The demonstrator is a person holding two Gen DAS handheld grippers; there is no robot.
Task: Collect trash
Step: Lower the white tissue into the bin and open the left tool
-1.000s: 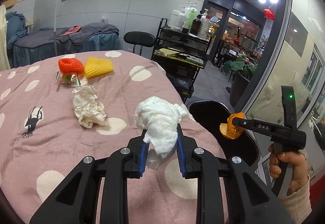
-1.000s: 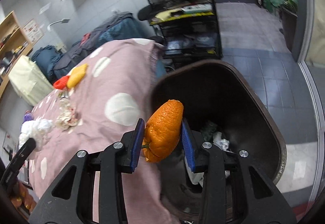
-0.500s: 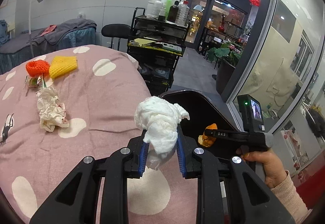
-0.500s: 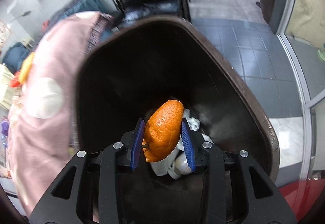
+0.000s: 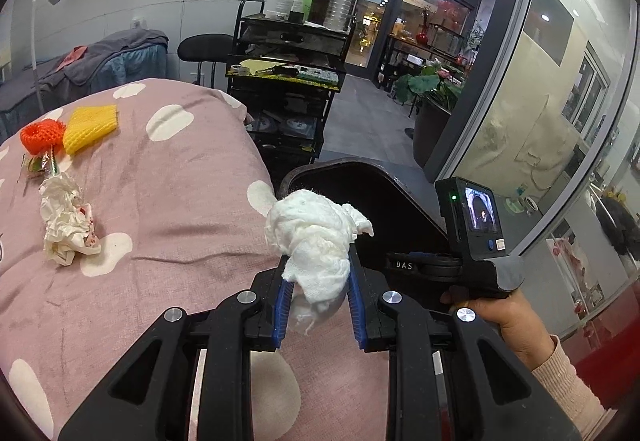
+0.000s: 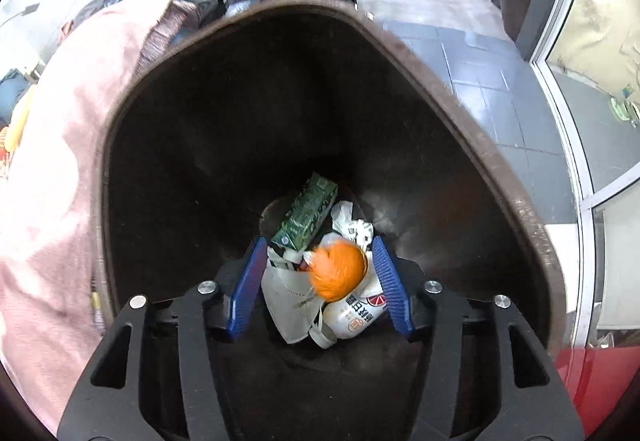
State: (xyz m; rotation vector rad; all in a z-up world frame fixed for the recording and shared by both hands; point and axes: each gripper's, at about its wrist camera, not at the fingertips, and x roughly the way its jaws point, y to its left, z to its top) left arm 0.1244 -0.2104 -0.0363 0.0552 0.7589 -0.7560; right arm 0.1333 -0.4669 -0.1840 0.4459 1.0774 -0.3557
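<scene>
While the left gripper [image 5: 318, 305] is closed on a wad of white tissue [image 5: 316, 241], its blue pads pressing the wad from both sides, it sits above the near edge of the pink spotted bedcover [image 5: 168, 201], just beside the dark trash bin [image 5: 360, 177]. Most of the wad stands above the fingertips, with a little hanging between the jaws.

The right gripper [image 6: 318, 287] points down into the trash bin [image 6: 516, 201] with its jaws spread wide and nothing between the pads. An orange peel [image 6: 338, 271], blurred, is apart from both pads, over the bin's contents: a green carton [image 6: 306, 215], a white bottle with red print [image 6: 354, 315] and pale crumpled paper [image 6: 290, 301].

On the bedcover, well apart from the left gripper, lie a crumpled white wrapper [image 5: 68, 221], a yellow foam net [image 5: 91, 123] and an orange foam net [image 5: 42, 133], the two nets touching. A hand [image 5: 508, 317] grips the right tool's handle beside the bin.
</scene>
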